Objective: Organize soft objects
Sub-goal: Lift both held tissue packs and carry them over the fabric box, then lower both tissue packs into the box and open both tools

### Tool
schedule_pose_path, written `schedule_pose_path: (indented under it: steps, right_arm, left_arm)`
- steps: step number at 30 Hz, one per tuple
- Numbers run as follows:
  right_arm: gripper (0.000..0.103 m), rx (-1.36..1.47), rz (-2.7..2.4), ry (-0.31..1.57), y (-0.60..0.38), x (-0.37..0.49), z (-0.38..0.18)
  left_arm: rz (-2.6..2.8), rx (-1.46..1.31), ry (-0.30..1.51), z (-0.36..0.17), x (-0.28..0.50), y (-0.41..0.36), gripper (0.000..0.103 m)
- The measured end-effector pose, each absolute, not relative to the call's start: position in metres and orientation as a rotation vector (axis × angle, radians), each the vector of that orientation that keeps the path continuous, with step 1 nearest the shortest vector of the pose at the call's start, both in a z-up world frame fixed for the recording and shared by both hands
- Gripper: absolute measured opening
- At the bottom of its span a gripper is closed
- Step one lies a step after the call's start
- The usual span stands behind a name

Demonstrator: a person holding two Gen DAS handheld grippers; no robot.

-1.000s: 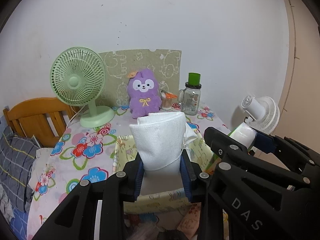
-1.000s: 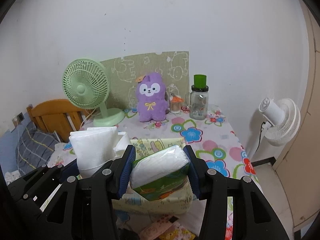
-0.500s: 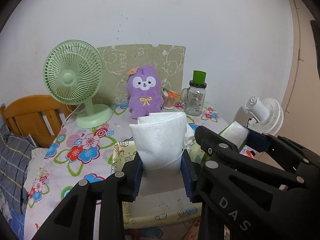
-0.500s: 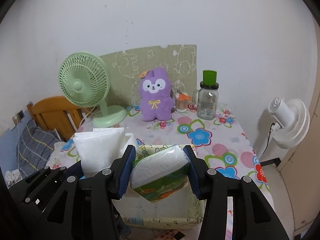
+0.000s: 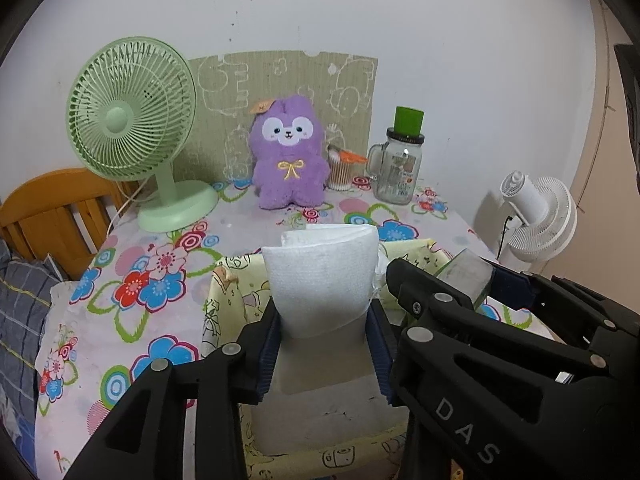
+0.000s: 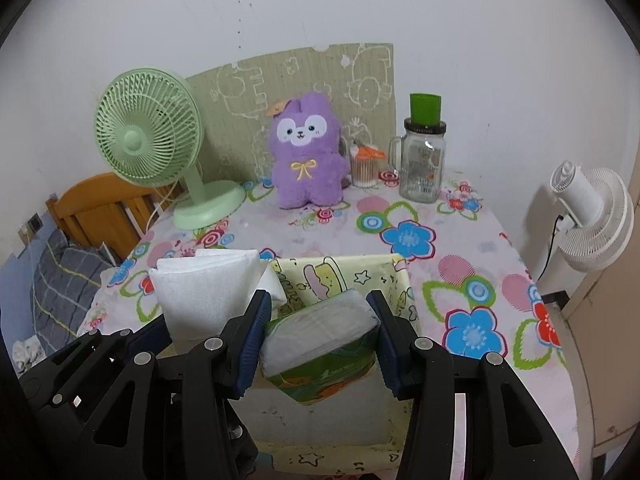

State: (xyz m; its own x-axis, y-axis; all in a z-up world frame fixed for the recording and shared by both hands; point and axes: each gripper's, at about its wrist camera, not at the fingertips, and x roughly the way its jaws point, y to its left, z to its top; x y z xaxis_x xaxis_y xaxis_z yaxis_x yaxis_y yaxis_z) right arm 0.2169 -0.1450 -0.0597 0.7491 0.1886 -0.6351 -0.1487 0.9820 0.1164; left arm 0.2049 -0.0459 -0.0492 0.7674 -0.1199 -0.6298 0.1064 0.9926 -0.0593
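Opening left jaws around folded towel [image 5: 320, 280] above fabric bin [image 5: 224, 304], right jaws clamping tissue pack [image 6: 320, 336] inside its rim.

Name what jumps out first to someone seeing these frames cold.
Front and centre, the left gripper holds a folded white towel over a yellow cartoon-print fabric bin, its jaws opening. Beside it the right gripper is shut on a green tissue pack. At the back of the floral tablecloth, a purple plush toy sits between a green desk fan and a glass jar.
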Motion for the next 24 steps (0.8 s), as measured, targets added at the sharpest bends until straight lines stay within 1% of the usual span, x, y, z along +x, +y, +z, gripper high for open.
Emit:
schedule_pose_path:
  steps: [5, 19, 24]
  right_arm:
    - [0.053, 0.046, 0.181, 0.713, -0.141, 0.218, -0.067]
    - [0.053, 0.055, 0.160, 0.784, -0.134, 0.214, -0.083]
    - [0.053, 0.078, 0.145, 0.794, -0.134, 0.209, -0.084]
  left_arm:
    - [-0.094, -0.015, 0.705, -0.059, 0.211, -0.042, 0.045]
    - [-0.088, 0.016, 0.759, -0.076, 0.216, -0.034, 0.046]
    - [-0.118, 0.034, 0.751, -0.078, 0.213, -0.033, 0.046]
